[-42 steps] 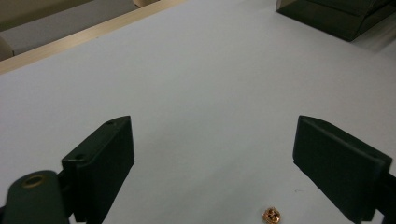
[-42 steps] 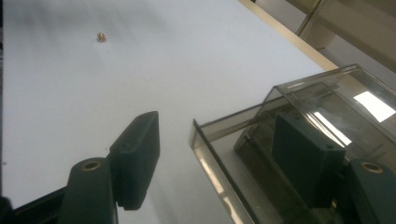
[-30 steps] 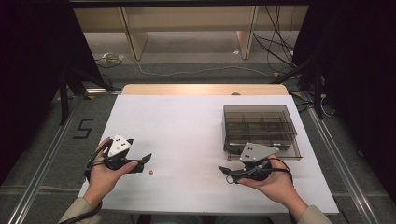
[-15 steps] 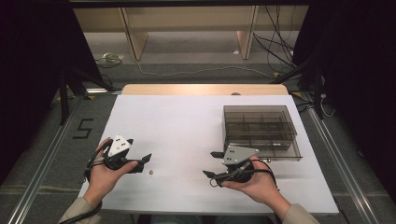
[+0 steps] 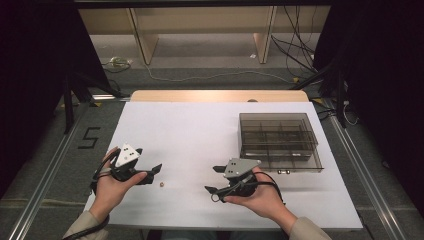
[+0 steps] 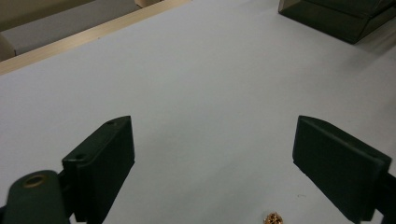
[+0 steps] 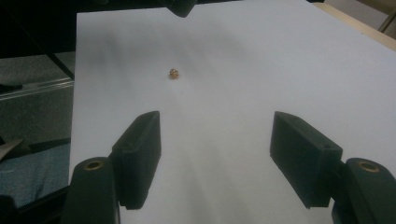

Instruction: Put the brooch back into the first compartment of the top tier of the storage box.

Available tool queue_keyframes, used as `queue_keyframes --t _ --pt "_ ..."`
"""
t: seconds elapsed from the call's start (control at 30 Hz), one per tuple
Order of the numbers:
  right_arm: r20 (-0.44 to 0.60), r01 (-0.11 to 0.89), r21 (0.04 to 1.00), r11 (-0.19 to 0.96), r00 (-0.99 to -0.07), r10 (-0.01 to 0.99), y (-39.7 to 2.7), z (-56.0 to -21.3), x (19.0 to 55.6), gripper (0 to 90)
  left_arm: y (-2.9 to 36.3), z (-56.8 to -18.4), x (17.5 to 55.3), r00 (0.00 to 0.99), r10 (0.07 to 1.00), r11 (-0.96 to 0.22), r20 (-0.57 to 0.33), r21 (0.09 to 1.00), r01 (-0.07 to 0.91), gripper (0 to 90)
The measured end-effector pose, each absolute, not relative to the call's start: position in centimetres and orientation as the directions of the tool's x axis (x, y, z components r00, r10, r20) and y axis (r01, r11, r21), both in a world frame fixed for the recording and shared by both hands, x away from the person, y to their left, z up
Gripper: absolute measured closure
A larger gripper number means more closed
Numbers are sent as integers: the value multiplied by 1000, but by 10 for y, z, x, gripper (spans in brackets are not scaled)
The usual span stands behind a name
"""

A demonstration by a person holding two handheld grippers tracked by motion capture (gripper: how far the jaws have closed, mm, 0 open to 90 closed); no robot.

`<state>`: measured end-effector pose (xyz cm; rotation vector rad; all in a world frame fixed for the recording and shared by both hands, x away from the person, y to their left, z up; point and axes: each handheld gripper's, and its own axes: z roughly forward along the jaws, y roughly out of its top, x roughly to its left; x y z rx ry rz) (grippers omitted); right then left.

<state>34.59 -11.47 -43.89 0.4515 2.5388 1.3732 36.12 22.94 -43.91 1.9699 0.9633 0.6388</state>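
Observation:
A tiny gold-brown bead (image 5: 162, 184) lies on the white table near its front left. My left gripper (image 5: 154, 172) rests just left of it, jaws pointing right and open. In the left gripper view the bead (image 6: 273, 218) sits at the bottom edge, short of the gap of the left gripper (image 6: 212, 135). My right gripper (image 5: 211, 179) is at the front middle, pointing left, open, with nothing between its jaws. In the right gripper view the bead (image 7: 173, 73) lies well ahead of the right gripper (image 7: 217, 126), left of its centre line.
A dark see-through compartment box (image 5: 278, 141) stands at the right rear of the white table (image 5: 200, 130), its corner at the top right of the left gripper view (image 6: 341, 18). A wooden strip (image 5: 220, 95) runs along the far edge.
My right hand has moved left along the front of the table, away from the box and toward the bead. The left hand has stayed put.

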Motion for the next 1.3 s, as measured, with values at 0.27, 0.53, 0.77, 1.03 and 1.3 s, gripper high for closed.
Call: queue_keyframes --t 0.27,0.53,0.77,1.03,1.3 --pt "-28 172 843 510 -932 361 -98 -444 348 348 230 -439 361 571 817 -354 77 849 391 128" --pt "-16 174 841 513 -939 344 -78 -452 352 353 231 -439 362 568 820 -355 79 848 393 133" --pt "2 183 834 520 -944 329 -60 -458 354 358 231 -439 362 564 823 -347 74 851 395 136" --pt "12 187 830 525 -948 319 -45 -466 358 369 230 -439 362 566 821 -350 75 850 395 138" --pt "20 193 823 534 -949 313 -30 -472 361 377 230 -440 363 565 822 -348 73 850 396 139"
